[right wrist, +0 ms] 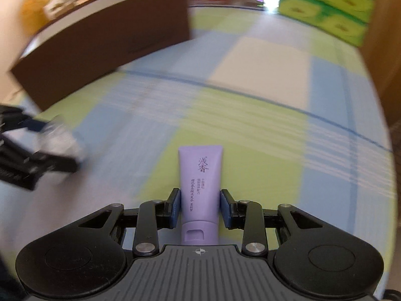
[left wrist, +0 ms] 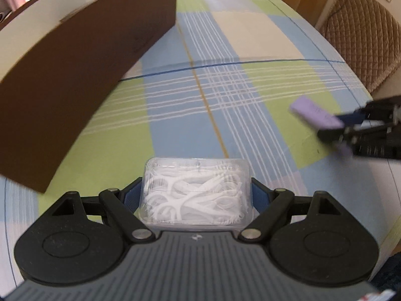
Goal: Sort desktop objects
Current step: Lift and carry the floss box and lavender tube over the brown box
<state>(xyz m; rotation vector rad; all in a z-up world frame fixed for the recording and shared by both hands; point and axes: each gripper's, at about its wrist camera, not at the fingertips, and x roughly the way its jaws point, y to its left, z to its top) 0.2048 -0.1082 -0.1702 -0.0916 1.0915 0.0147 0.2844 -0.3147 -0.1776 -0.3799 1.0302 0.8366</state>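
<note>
both grippers are loaded and neither item is put away yet. the left gripper is clamped wide on a clear box of floss picks, raised over the checked tablecloth just beside the brown box. the right gripper grips a purple tube at its sides. judging by this, dropping both into the brown box is what remains

Colours and patterns, desk items

Lilac tube, dark print; clear box of white picks; brown carton; tablecloth plaid in green, blue, cream, white stripes.
</note>
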